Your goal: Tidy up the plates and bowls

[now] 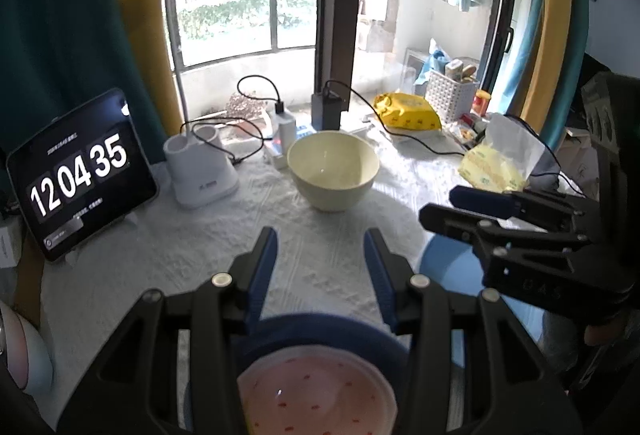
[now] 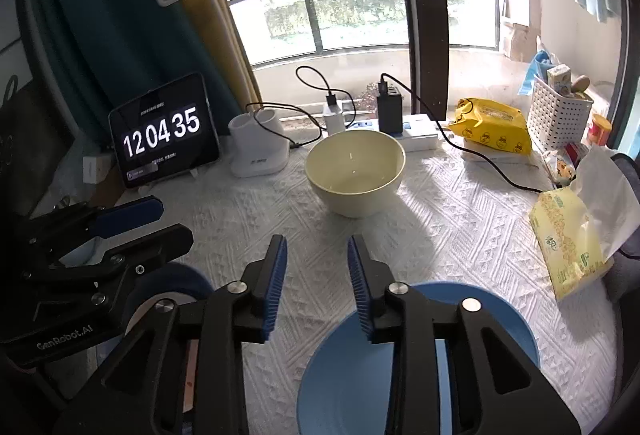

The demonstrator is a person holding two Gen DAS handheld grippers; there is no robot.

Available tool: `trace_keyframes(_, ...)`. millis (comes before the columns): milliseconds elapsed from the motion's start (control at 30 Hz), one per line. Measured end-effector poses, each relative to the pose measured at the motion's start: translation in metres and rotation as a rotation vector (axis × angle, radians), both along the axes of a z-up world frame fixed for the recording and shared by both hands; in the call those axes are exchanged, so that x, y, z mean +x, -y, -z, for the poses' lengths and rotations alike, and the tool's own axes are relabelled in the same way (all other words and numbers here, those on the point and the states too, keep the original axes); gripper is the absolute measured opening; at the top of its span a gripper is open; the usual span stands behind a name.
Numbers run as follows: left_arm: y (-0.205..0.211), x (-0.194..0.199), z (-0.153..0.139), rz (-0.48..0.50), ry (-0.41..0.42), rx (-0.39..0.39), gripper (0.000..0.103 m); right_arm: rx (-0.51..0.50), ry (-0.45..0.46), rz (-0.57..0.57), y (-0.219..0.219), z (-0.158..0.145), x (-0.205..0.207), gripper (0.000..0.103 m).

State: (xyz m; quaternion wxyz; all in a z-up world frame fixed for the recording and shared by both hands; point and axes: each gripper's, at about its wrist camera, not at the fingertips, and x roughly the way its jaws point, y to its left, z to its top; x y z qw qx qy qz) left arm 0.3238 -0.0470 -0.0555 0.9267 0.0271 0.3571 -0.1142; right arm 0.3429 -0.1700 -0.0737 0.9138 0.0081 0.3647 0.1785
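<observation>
Crockery waits on a white quilted tablecloth (image 2: 460, 203) beside a balcony window, seen left to right. At nine o'clock a tablet (image 2: 164, 131) leans upright showing 12 04 35, with the white base of a desk lamp (image 2: 260, 147) just beside it. Nearer the front, the left gripper (image 1: 320, 259) hovers with its blue-padded fingers (image 1: 264, 267) apart and nothing between them, above a pink speckled bowl (image 1: 316, 391) nested in a dark blue plate (image 1: 320, 327) at six o'clock in its own view. At twelve o'clock, in the middle of the table, a cream bowl (image 2: 354, 171) stands upright and empty, well apart from both tools. The right gripper (image 2: 318, 275) hangs with its fingers (image 2: 358, 287) parted, gripping nothing, one of them over the near rim of a light blue bowl (image 2: 500, 319) at five o'clock. At three o'clock lie a yellow wipes pack (image 2: 490, 131), a white basket (image 2: 558, 119) and a yellow tissue pack (image 2: 568, 239).
</observation>
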Motion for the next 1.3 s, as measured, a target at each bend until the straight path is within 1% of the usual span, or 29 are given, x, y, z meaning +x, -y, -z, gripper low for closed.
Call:
trace_keyframes(33, 0.001, 0.003, 0.0, -0.005, 0.004, 0.006, 0.047, 0.007, 0.0, 0.002, 0.002, 0.0, 0.003, 0.046)
trace_keyframes(67, 0.002, 0.005, -0.001, -0.008, 0.01, 0.012, 0.047, 0.012, 0.0, 0.005, 0.004, -0.001, 0.005, 0.048)
trace_keyframes(167, 0.006, 0.014, -0.003, -0.002, 0.02, 0.017, 0.047, 0.028, 0.003, 0.015, 0.011, -0.003, 0.011, 0.049)
trace_keyframes(300, 0.008, 0.025, -0.004, 0.002, 0.018, 0.006, 0.047, 0.034, 0.006, 0.025, 0.016, -0.005, 0.021, 0.049)
trace_keyframes(567, 0.01, 0.048, -0.004, -0.032, -0.005, -0.045, 0.047, 0.038, -0.003, 0.044, 0.025, -0.005, 0.051, 0.049)
trace_keyframes(667, 0.012, 0.055, -0.005, -0.039, 0.004, -0.039, 0.047, 0.042, -0.003, 0.048, 0.028, -0.005, 0.06, 0.049)
trace_keyframes(800, 0.015, 0.071, -0.003, -0.04, -0.006, -0.03, 0.047, 0.045, -0.015, 0.054, 0.032, -0.001, 0.073, 0.049)
trace_keyframes(900, 0.018, 0.086, 0.003, -0.045, -0.022, -0.025, 0.047, 0.041, -0.031, 0.06, 0.035, 0.004, 0.084, 0.049)
trace_keyframes(1100, 0.019, 0.119, 0.026, -0.087, -0.092, -0.029, 0.047, 0.03, -0.075, 0.06, 0.037, 0.019, 0.106, 0.049)
trace_keyframes(1300, 0.017, 0.134, 0.037, -0.104, -0.114, -0.036, 0.047, 0.027, -0.113, 0.055, 0.038, 0.03, 0.127, 0.049)
